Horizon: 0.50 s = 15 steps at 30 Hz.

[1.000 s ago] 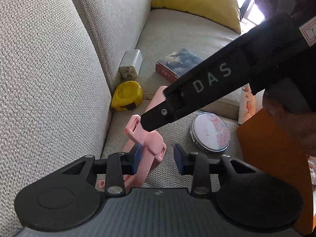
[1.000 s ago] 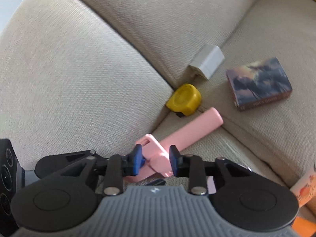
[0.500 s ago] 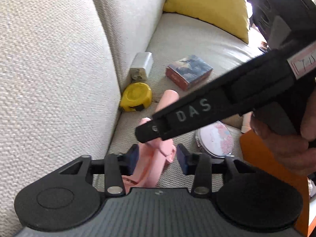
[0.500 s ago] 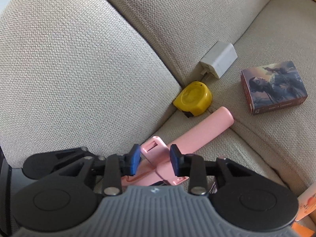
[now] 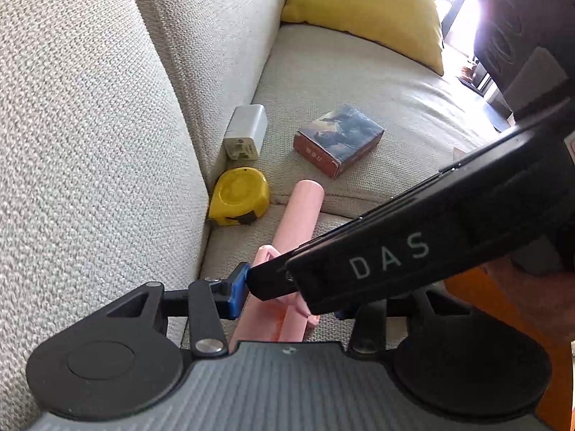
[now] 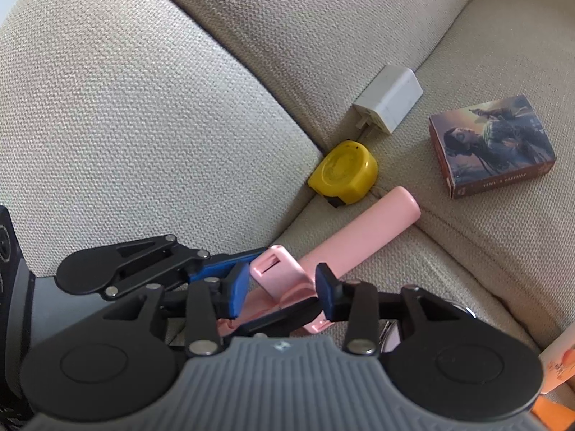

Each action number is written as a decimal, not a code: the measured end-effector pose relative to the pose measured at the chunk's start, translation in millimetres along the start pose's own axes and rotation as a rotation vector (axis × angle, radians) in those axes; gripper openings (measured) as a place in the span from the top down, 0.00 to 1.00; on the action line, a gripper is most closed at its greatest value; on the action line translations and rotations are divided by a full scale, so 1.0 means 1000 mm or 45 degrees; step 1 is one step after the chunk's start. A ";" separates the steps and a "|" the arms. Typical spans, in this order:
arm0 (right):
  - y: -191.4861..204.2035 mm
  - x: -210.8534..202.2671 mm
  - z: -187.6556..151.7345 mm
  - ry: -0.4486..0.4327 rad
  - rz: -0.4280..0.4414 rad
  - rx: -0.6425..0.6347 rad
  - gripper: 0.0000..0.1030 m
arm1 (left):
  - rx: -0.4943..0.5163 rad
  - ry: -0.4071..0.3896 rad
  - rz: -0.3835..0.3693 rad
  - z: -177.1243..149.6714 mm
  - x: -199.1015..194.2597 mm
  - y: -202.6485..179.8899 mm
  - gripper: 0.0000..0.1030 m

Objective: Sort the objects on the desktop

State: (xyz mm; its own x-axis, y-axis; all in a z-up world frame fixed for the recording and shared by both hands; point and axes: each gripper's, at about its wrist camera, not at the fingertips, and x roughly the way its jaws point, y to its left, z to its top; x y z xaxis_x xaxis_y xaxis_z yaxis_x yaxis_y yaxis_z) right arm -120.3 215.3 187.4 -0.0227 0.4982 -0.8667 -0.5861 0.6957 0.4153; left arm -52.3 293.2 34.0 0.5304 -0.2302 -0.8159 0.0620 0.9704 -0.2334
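My left claw (image 6: 230, 269) and right claw (image 6: 282, 292) both sit over the clamp end of the pink selfie stick (image 6: 363, 230), which lies on the beige sofa seat (image 6: 467, 251) with its handle pointing to 1 o'clock. My right claw's jaws are spread astride the clamp without visibly touching it; my left claw's far jaw is hidden, so I cannot tell its state. At 12 o'clock lies the yellow tape measure (image 6: 343, 172), then the white charger (image 6: 388, 104), and at 2 o'clock the small box (image 6: 492, 145).

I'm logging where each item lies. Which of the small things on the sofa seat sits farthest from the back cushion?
The picture-printed box. It lies out on the open seat, while the white charger and yellow tape measure sit tucked against the back cushion.
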 end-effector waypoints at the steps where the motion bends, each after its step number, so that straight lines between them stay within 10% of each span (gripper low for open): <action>1: -0.001 -0.002 0.000 0.002 -0.001 0.000 0.58 | 0.006 -0.003 -0.011 -0.001 -0.002 0.001 0.51; 15: -0.054 -0.090 -0.012 -0.114 -0.176 0.009 0.63 | 0.049 0.056 0.023 0.006 0.004 -0.036 0.64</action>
State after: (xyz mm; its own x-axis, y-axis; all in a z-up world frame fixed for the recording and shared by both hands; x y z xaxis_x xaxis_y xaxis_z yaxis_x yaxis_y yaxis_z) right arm -96.0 126.1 239.8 0.1304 0.4411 -0.8879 -0.5731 0.7643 0.2955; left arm -47.3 258.3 42.7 0.4944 -0.2146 -0.8423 0.0858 0.9764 -0.1984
